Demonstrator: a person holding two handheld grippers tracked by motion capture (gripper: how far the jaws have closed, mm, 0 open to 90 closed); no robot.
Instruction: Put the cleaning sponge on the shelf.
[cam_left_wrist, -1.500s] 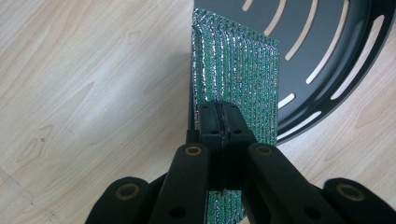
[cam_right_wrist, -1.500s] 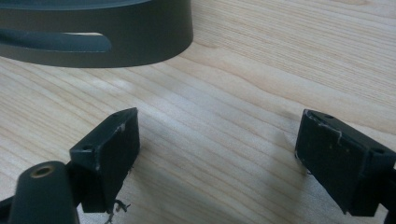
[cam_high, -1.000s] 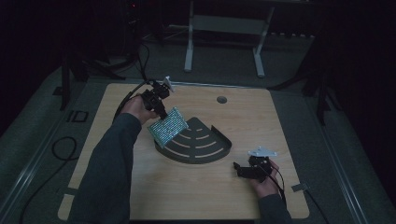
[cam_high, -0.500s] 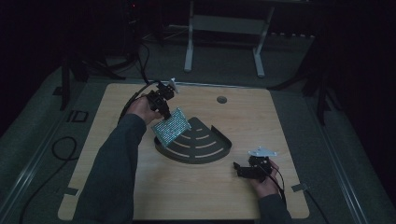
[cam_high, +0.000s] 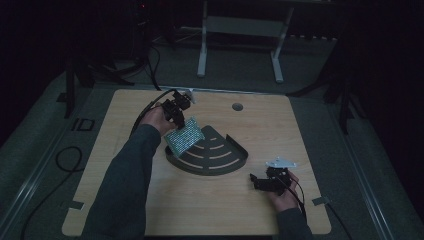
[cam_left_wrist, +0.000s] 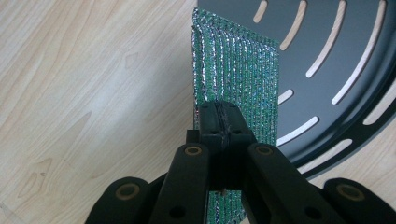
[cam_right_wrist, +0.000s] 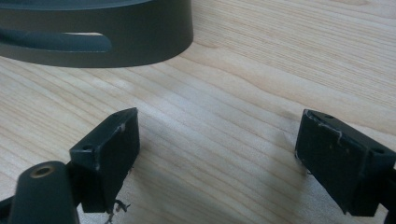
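Left tongs (cam_high: 181, 120): upper left of centre in the high view; you have them clamped tight on the green glittery pad (cam_high: 184, 136).
Pad: hanging tilted over the left edge of the dark slotted tray (cam_high: 220, 157), mid-tabletop (cam_high: 280, 125).
Right tongs (cam_high: 257, 181): lower right, jaws wide apart, holding nothing.

Left claw (cam_high: 176, 111) with green sponge (cam_high: 184, 138) over dark slotted tray (cam_high: 220, 159)
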